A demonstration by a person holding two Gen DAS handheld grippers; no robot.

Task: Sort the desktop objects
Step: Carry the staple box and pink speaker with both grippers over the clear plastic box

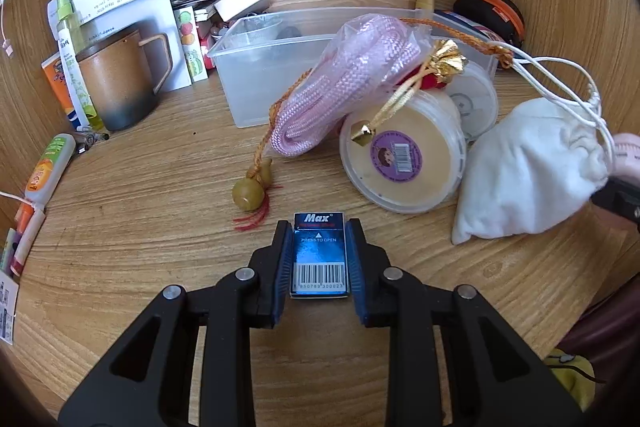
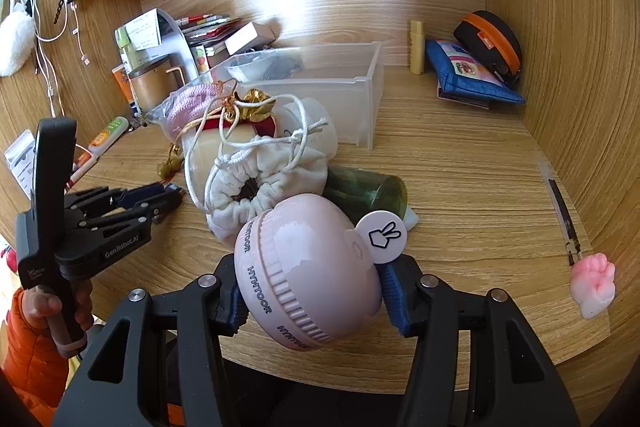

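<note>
Left gripper [image 1: 319,255] has its jaws pressed against both long sides of the small blue Max staple box [image 1: 319,254], barcode end nearest the camera, the box low over the wooden counter [image 1: 160,227]. Over on the right gripper [image 2: 312,291], the jaws are clamped on a round pink HYNTOOR gadget [image 2: 308,271], tilted, with a white disc bearing a hand symbol [image 2: 381,236] sticking out at its far right edge. Moving outward from the staple box: just far-left of it lies a yellow-green gourd charm [image 1: 249,193] with a red tassel, its orange cord running up to a bagged pink woven strap [image 1: 352,83]. That strap leans on a clear plastic bin [image 1: 256,83] and on a round lidded tub with a purple sticker [image 1: 400,163], which stands tipped on edge. A red and gold pouch [image 1: 440,63] sits on top of the tub. To the right of the tub slumps a white drawstring bag [image 1: 528,171], touching it. From the right wrist view a dark green jar [image 2: 368,191] lies on its side just behind the pink gadget. Far left stands a brown mug [image 1: 120,83]; in the far right corner, a blue pouch [image 2: 468,75] and a black case with an orange zip [image 2: 492,43]. A pink paw toy [image 2: 594,285] lies near the right wall.
</note>
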